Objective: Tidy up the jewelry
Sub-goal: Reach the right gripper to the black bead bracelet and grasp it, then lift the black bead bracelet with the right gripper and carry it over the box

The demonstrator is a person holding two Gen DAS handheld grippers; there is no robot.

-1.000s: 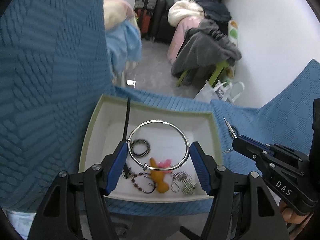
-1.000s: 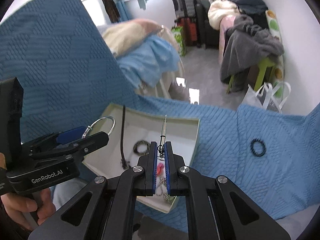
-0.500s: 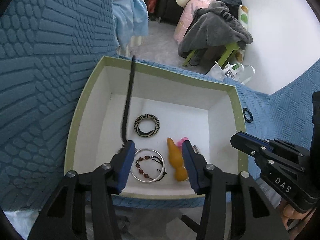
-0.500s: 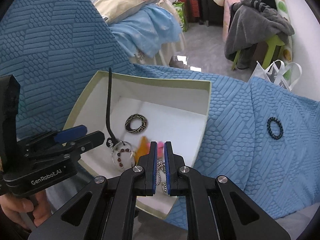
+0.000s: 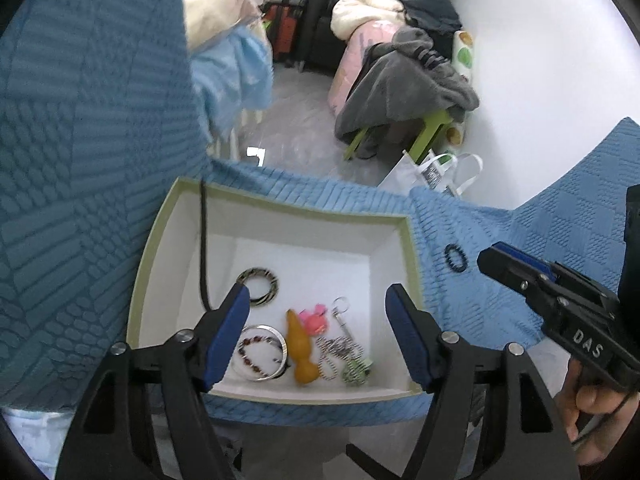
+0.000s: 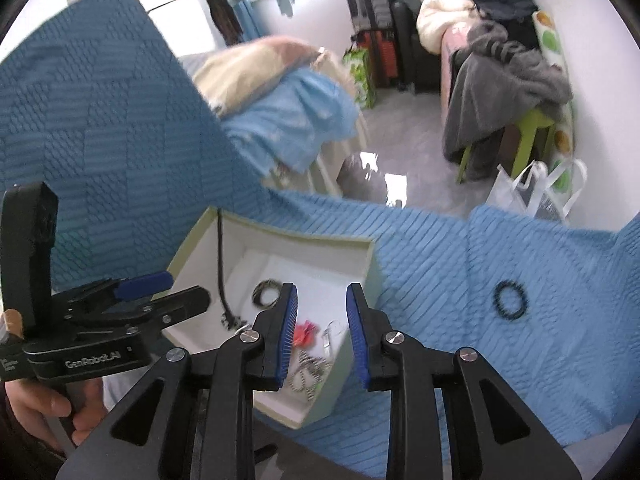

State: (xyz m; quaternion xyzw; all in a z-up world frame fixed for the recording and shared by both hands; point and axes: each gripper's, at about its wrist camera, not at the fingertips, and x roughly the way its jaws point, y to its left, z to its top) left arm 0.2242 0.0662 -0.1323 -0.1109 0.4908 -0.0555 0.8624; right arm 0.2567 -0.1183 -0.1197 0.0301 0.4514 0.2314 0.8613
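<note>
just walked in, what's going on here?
A person with a handheld gripper in each hand is sorting jewelry into a white box on a blue blanket. Both the left gripper and right gripper have just been opening and hold nothing. A silver bangle, beaded bracelets and a keychain lie in the box. A black hair tie remains outside on the blanket.

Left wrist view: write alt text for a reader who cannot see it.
An open left gripper, holding nothing, hovers over a white, green-rimmed cardboard box on a blue textured blanket. In the box lie a silver bangle, an orange gourd-shaped charm and a patterned ring; a black beaded ring lies outside on the blanket.
</note>
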